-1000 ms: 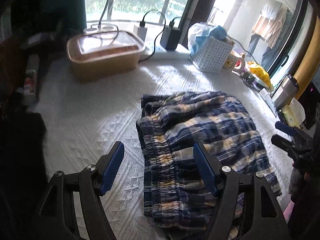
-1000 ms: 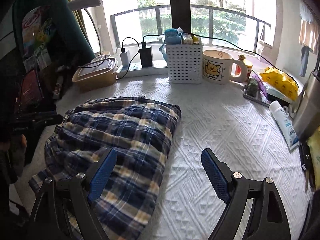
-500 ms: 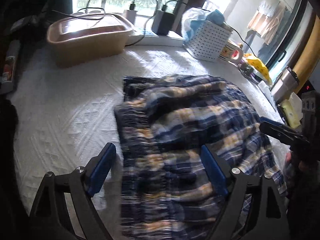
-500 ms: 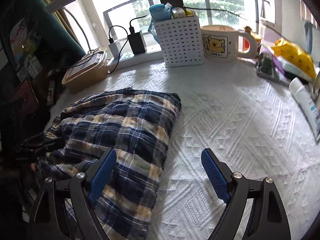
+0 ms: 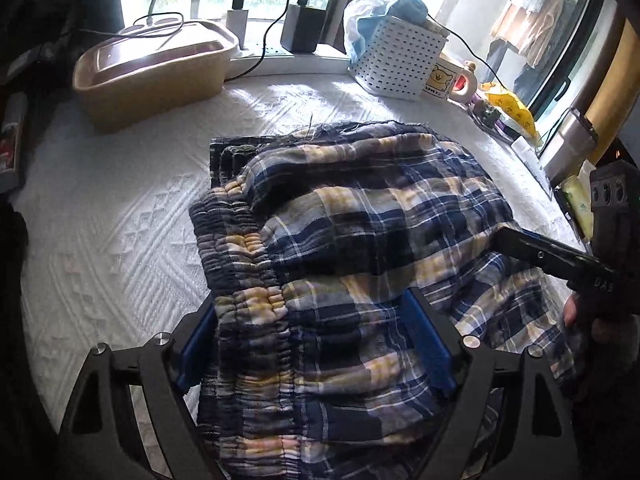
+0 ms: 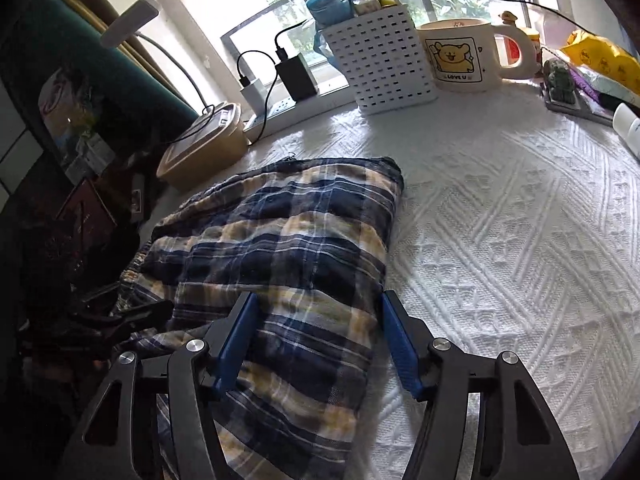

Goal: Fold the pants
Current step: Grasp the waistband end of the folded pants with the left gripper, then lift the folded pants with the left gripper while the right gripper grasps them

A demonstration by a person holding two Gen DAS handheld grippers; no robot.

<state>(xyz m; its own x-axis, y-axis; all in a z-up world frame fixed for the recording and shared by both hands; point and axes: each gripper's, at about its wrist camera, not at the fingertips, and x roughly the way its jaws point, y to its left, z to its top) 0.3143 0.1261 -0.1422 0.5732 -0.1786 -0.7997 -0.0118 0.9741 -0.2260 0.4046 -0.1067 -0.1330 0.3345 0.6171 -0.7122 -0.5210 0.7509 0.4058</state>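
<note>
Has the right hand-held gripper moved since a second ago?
Yes. The right hand-held gripper has shifted left and forward: its fingers now straddle the plaid pants' right edge, and the white basket looms closer.

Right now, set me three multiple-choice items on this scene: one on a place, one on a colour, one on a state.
1. The pants lie on:
A. a white cloth
B. bare wood
C. a chair

2. The tongs' pads are:
A. red
B. blue
C. green

3. The left tongs are:
A. shut
B. open astride the waistband
C. out of view

Answers: 1 A, white textured cloth shows all round the pants. 2 B, blue pads show in both views. 3 B, the jaws stand apart with the waistband between them.
</note>
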